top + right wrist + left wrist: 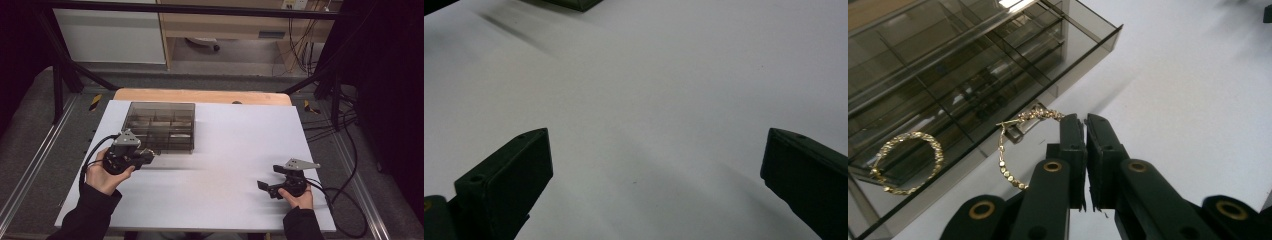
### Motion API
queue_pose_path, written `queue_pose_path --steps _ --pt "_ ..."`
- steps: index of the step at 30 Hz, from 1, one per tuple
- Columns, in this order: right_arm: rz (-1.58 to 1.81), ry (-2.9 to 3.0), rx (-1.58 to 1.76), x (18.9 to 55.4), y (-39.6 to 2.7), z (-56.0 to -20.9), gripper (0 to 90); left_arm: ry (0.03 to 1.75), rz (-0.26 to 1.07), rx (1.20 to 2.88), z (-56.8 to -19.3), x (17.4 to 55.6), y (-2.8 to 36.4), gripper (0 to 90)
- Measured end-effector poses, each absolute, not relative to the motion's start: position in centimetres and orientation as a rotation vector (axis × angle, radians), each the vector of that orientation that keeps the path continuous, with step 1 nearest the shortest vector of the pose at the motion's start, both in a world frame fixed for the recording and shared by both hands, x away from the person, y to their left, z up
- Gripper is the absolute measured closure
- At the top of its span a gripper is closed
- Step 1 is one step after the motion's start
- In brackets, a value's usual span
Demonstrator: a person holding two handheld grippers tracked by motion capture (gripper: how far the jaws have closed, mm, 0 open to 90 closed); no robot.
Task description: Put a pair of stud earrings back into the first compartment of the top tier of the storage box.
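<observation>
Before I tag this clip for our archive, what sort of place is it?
Probably a lab recording station: a white-topped table inside a black metal frame, cables trailing across the floor, and a smoky compartment box set out for sorting earrings.

High view: fixed cam above the person's side of the table (220, 145), facing fwd and down, far enough to take in the whole top plus floor beyond. Left gripper (1084, 122) view: cam rides the gripper, looks along its jaws, very close to the smoked organizer box (973, 75), low over the box's near corner. Right gripper (654, 165) view: low over bare table, well away from the box, whose corner shows at its top edge. All three views share the box and the white top around it.
</observation>
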State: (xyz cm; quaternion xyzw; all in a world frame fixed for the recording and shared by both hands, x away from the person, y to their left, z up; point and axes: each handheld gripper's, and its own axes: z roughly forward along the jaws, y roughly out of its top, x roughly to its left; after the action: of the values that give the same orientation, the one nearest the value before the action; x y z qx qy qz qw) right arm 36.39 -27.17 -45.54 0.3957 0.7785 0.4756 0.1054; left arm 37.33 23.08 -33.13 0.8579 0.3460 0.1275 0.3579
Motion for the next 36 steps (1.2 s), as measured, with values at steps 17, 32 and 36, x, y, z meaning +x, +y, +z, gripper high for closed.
queue_pose_path --steps 17,32,36 --pt "1.401 2.296 1.167 36.4 -27.2 -45.6 0.7 1.002 0.365 2.174 -32.8 39.5 25.2 86.4" --pt "1.398 2.299 1.165 36.4 -27.2 -45.6 0.7 1.076 0.388 2.167 -33.3 41.7 26.3 86.4" --pt "1.399 2.296 1.167 36.4 -27.2 -45.6 0.7 1.089 0.39 2.157 -33.5 42.3 26.5 86.4"
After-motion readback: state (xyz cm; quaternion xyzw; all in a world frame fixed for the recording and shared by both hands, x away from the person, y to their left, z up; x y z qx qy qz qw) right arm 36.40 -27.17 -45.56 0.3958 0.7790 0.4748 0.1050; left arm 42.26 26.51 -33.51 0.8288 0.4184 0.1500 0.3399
